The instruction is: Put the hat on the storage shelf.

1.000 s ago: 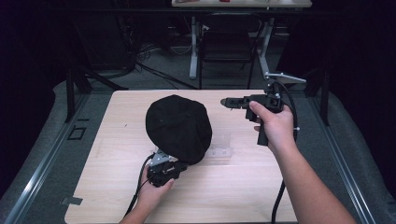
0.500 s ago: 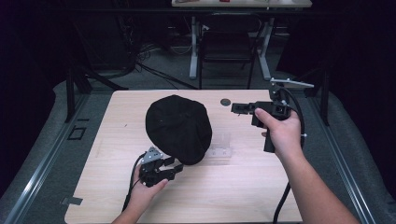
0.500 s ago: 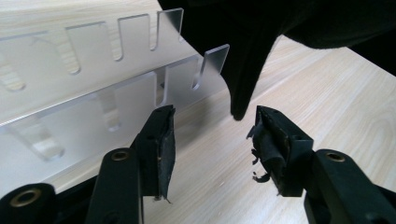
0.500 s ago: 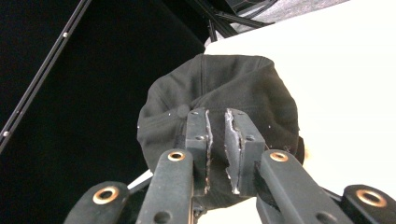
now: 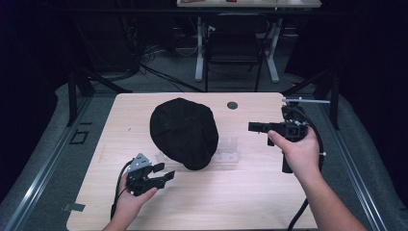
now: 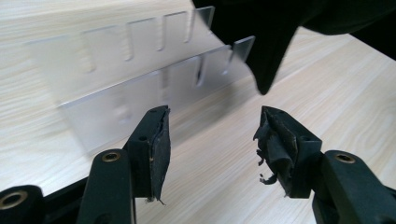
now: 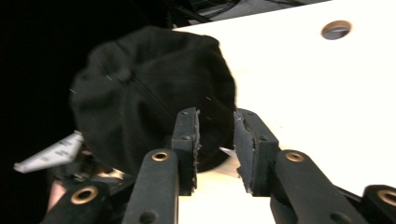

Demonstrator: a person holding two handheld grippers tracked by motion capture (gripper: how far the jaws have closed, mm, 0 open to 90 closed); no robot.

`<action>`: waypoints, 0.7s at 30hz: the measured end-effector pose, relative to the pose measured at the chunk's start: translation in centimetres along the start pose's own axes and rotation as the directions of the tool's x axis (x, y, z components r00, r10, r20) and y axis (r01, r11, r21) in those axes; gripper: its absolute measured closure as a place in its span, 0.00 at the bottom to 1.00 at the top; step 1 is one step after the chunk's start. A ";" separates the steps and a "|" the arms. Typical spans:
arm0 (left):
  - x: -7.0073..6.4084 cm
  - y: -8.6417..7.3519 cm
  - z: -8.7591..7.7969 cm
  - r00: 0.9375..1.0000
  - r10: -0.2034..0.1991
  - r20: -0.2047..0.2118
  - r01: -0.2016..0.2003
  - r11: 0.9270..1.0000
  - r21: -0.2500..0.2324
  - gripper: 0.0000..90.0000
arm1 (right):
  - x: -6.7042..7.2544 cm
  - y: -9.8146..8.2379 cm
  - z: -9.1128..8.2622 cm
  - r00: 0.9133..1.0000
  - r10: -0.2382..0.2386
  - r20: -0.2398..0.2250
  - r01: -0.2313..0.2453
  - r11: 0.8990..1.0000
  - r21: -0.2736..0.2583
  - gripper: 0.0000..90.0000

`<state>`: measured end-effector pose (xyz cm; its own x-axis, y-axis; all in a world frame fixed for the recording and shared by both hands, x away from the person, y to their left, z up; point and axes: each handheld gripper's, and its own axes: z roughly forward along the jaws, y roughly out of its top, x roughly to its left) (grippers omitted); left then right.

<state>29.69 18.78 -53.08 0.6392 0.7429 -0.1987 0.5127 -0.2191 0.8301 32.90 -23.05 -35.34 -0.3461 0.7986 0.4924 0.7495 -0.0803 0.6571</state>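
High view: the left gripper [image 5: 166,175] is held low near the front edge of the table [image 5: 250,202], left of centre, its jaws spread wide with nothing between them; they have just been opening. In the left gripper view the two worn pads [image 6: 159,149] frame bare wood only.

The right gripper [image 5: 251,126] is held level above the right half of the table, pointing left toward the cap [image 5: 184,131]. Its jaws stand partly apart and empty; they have just been opening as well. In the right gripper view the cap [image 7: 149,93] lies beyond the fingertips, apart from them.

The cap, black and round, rests at the middle of the table, slightly toward the back edge. Its front rim overlaps a clear plastic rack [image 5: 226,151] lying flat on the wood. In the left gripper view the rack [image 6: 135,74] shows slotted edges, and a hanging corner of the cap [image 6: 271,51] lies just past the jaws, not touching them.

Open room: bare wood runs along the front edge between the two hands, along the left edge, and in the back right corner around a small round hole [image 5: 232,105]. The right gripper sits near the right edge; the left gripper is just in front of the cap and to its left.

No brand, label or writing can be read on the cap, rack or grippers.
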 end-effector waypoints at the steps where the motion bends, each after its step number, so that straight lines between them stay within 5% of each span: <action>1: 0.5 -0.2 -0.5 1.000 -0.006 -0.011 0.006 1.000 0.004 0.49 | -0.2 -0.7 -0.2 0.999 -0.033 0.033 0.033 0.999 0.002 0.75; 7: 1.8 -0.7 -1.6 0.998 -0.033 -0.045 0.034 0.999 0.008 0.49 | -0.9 -2.5 -0.3 0.993 -0.081 0.086 0.081 0.997 -0.003 0.71; 11: 2.7 -1.2 -2.3 0.997 -0.052 -0.065 0.052 0.999 0.003 0.50 | -1.9 -4.9 -0.2 0.980 -0.129 0.152 0.132 0.991 -0.005 0.68; 16: 3.8 -1.9 -2.7 0.992 -0.081 -0.093 0.080 0.997 -0.008 0.50 | -2.8 -7.0 0.2 0.976 -0.131 0.175 0.133 0.991 0.000 0.67; 21: 4.5 -2.4 -2.8 0.990 -0.106 -0.096 0.106 0.994 -0.004 0.50 | -4.0 -9.4 0.9 0.963 -0.149 0.227 0.151 0.989 0.009 0.66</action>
<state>29.73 24.40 -54.53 0.5229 0.8195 -0.2348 0.5758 -0.1364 0.8061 27.76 -24.98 -43.96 -0.3165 0.9159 0.2468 0.6939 0.0462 0.7186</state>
